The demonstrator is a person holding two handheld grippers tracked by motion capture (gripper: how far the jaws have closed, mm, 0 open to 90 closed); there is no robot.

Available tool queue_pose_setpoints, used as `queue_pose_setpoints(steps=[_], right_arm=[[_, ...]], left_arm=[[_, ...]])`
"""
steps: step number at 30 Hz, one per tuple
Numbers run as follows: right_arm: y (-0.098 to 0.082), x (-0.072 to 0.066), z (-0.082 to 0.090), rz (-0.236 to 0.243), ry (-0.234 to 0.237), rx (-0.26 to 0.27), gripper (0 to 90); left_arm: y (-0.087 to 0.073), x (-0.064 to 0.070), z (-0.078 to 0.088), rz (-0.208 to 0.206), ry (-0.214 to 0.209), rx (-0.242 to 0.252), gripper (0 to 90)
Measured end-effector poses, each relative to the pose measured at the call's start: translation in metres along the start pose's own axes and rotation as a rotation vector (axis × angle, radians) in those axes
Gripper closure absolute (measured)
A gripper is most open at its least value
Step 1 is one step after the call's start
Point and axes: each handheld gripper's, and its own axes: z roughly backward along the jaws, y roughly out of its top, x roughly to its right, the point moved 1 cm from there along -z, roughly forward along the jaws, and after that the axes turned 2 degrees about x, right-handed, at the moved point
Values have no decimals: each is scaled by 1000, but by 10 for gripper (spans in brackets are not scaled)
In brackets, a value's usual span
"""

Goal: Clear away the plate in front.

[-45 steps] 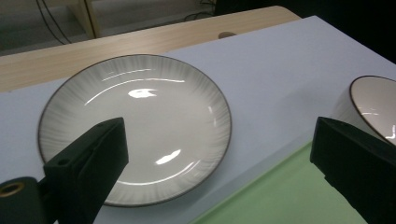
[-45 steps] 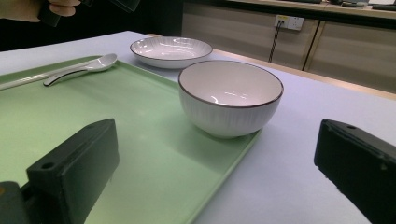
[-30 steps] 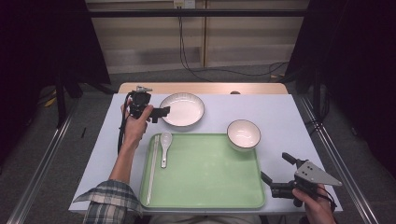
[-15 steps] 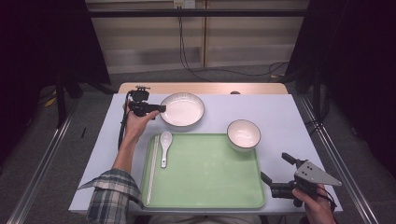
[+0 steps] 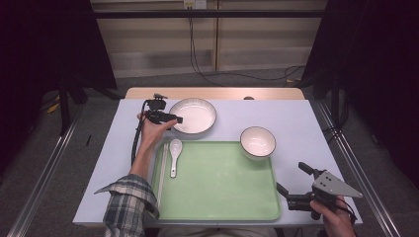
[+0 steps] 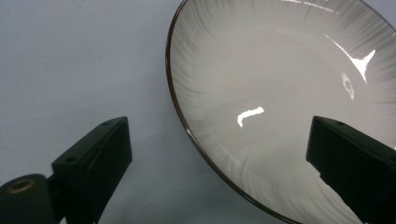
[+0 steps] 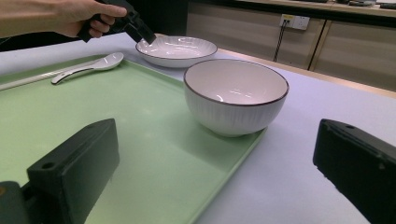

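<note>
Left hand-held gripper (image 5: 174,119), jaws apart, straddles the 9 o'clock rim of the glossy ribbed plate (image 5: 193,115) at the tabletop (image 5: 296,123) far side, plate cut off in left gripper view; right hand-held gripper (image 5: 291,183) also apart, w/ round bowl (image 5: 257,141) on green tray (image 5: 217,182) corner.
</note>
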Motion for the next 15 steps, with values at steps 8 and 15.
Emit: queue_pose_setpoints(steps=[8, 15], right_arm=[[0, 0, -1, -1, 3, 3, 0], [-1, 0, 0, -3, 6, -4, 0]], left_arm=[[1, 8, -11, -17, -3, -15, 184], [1, 14, -20, -57, 6, -62, 257]])
